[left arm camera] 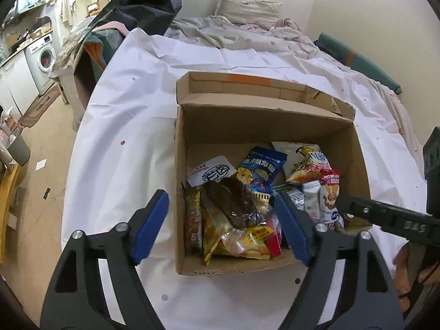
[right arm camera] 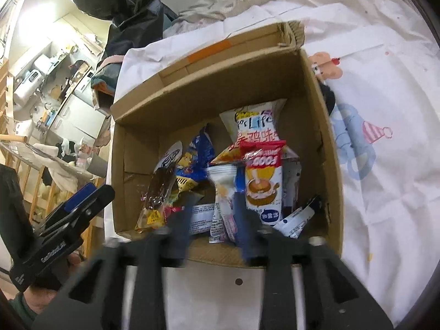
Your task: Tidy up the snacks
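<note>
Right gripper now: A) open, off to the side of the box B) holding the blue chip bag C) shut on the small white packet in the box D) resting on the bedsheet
C: the right gripper reaches into the cardboard box, fingers closed on the small white packet.

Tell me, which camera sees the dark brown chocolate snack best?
The left wrist view: the dark brown snack lies big and sharp on top of the pile in the box. The right wrist view shows it smaller, squeezed at the box's left side.
</note>
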`<state>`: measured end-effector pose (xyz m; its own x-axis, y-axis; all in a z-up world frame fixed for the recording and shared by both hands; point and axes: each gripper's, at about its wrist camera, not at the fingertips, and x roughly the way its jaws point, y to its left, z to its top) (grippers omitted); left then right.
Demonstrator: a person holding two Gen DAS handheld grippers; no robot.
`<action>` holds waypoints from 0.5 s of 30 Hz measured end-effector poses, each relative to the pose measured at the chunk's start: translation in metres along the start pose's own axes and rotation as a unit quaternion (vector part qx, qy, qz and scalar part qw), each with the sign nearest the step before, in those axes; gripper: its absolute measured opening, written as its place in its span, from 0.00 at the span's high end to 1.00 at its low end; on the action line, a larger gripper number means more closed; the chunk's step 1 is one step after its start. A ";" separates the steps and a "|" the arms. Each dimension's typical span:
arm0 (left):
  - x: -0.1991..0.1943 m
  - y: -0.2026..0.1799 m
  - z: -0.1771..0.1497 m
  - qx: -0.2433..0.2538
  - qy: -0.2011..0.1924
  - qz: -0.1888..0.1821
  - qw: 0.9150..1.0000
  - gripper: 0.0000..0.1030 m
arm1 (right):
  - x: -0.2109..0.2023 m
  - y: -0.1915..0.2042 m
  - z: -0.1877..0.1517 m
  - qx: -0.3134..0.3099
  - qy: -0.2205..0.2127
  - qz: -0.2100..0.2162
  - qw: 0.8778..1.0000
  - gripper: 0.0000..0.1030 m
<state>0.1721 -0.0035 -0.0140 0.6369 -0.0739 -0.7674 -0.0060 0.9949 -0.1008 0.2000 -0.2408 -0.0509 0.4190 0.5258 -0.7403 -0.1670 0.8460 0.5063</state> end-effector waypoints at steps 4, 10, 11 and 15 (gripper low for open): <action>-0.012 0.005 -0.002 -0.008 -0.014 0.002 1.000 0.25 | -0.016 0.003 0.001 -0.016 -0.029 -0.006 0.999 0.18; -0.047 0.003 -0.001 0.003 -0.060 0.008 0.998 0.25 | -0.053 0.018 -0.007 -0.039 -0.083 -0.014 0.996 0.09; -0.056 0.000 -0.002 0.011 -0.072 0.009 0.997 0.25 | -0.058 0.021 -0.010 -0.042 -0.086 -0.019 0.995 0.08; -0.081 -0.003 -0.011 0.019 -0.087 0.001 0.996 0.25 | -0.080 0.034 -0.024 -0.063 -0.092 -0.023 0.994 0.04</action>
<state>0.1117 -0.0011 0.0415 0.7602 -0.0614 -0.6468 0.0196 0.9972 -0.0716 0.1397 -0.2521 0.0146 0.5825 0.4706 -0.6628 -0.2484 0.8794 0.4061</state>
